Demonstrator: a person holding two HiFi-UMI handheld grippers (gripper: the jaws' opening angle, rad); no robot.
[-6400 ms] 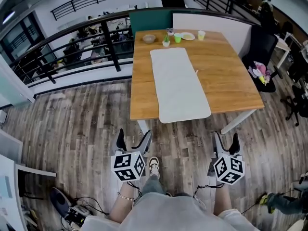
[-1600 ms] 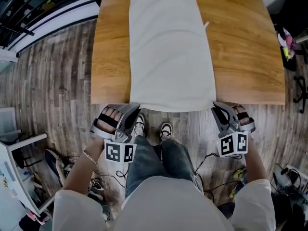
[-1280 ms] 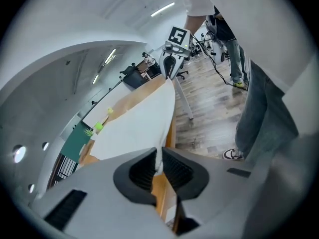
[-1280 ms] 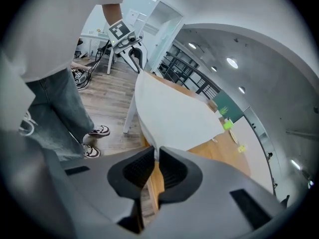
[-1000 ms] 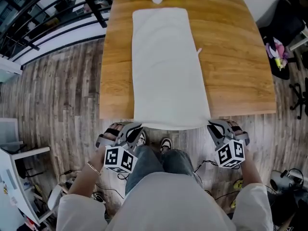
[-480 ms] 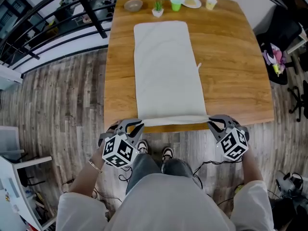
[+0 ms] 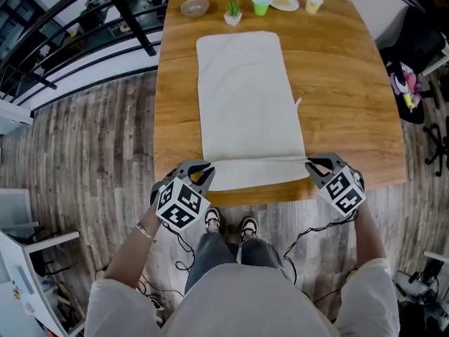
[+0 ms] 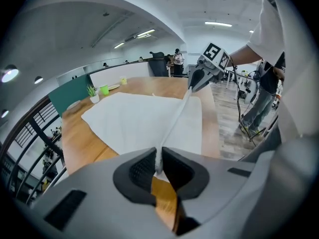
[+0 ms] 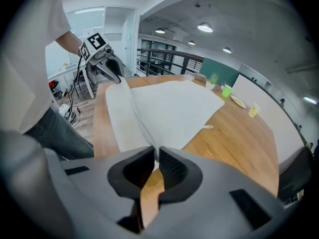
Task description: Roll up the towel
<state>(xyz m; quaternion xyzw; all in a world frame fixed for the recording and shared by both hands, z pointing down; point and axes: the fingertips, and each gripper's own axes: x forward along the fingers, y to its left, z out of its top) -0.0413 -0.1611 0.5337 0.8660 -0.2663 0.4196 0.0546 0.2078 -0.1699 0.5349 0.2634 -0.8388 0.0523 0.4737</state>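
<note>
A long white towel (image 7: 247,104) lies lengthwise on the wooden table (image 7: 351,104). Its near end is lifted and folded back over itself, with the folded edge stretched taut between my two grippers. My left gripper (image 7: 205,170) is shut on the towel's near left corner (image 8: 158,164). My right gripper (image 7: 309,166) is shut on the near right corner (image 9: 155,159). In the left gripper view the towel (image 8: 144,121) runs to the right gripper (image 8: 195,78). From the right gripper view the towel (image 9: 169,108) spans to the left gripper (image 9: 115,74).
At the table's far edge stand a bowl (image 7: 194,7), a small potted plant (image 7: 233,12), a green cup (image 7: 261,4), a plate (image 7: 283,1) and a yellow cup (image 7: 313,3). A railing (image 7: 77,41) runs at the left. A chair (image 7: 421,55) stands at the right.
Both grippers have carried the towel's near edge away from me, from hanging off the table's front edge to folded over the towel on the table. Both cubes have rolled.
</note>
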